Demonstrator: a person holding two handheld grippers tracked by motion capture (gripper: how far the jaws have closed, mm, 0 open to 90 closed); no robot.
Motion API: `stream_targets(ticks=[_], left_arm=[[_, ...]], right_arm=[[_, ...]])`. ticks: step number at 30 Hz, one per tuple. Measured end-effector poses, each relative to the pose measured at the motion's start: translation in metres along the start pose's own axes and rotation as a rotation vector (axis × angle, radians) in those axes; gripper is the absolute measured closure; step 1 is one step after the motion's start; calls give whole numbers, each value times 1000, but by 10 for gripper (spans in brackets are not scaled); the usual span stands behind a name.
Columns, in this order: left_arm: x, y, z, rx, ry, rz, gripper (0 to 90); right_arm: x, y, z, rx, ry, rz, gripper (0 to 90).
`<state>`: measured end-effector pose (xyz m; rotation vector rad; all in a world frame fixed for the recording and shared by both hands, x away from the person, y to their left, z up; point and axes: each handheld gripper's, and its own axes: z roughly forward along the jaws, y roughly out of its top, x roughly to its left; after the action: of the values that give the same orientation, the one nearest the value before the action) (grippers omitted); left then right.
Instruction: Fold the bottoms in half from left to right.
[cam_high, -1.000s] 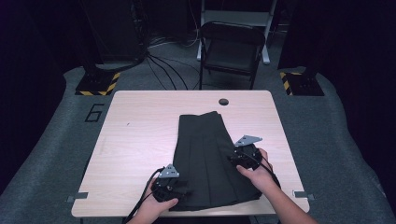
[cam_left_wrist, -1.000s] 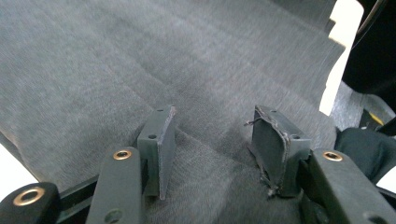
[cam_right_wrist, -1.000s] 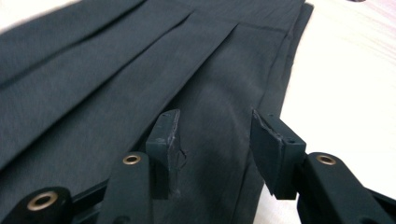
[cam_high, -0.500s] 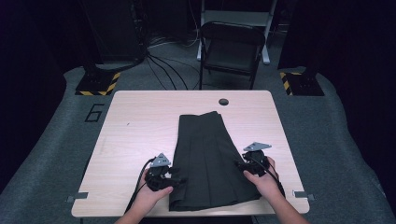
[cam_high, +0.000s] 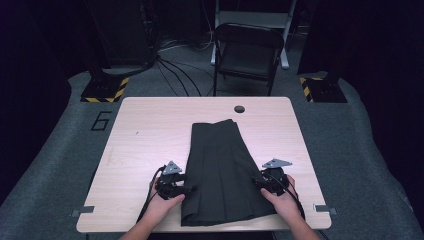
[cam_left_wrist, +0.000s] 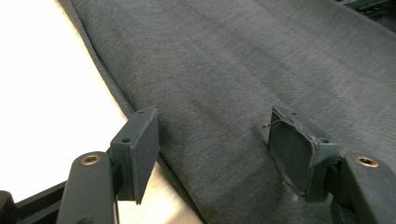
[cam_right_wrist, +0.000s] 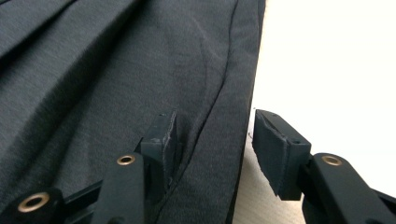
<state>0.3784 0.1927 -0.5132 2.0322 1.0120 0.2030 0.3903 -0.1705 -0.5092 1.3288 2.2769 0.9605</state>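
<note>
Item: dark grey pleated fabric skirt (cam_high: 225, 170), lying flat mid-worktop, hem toward the person. Left gripper (cam_left_wrist: 212, 144) and right gripper (cam_right_wrist: 212, 140) are straddling its side edges, jaws wide, holding nothing. Likely step: closing on both edges before lifting or folding.

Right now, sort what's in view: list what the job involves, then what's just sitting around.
In the job:
dark pleated skirt, flat on the table
left tool, open astride its left edge
right tool, open astride its right edge

Just about:
folding chair
floor cables
striped floor bases
</note>
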Motion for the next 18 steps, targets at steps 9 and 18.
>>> stream_targets(ticks=[9, 18], left_arm=[[-1, -4, 10, 7, 16, 15, 352], [1, -6, 9, 0, 53, 46, 571]], right_arm=[[4, -4, 3, 1, 1, 0, 505], [5, -6, 2, 7, 35, -4, 614]])
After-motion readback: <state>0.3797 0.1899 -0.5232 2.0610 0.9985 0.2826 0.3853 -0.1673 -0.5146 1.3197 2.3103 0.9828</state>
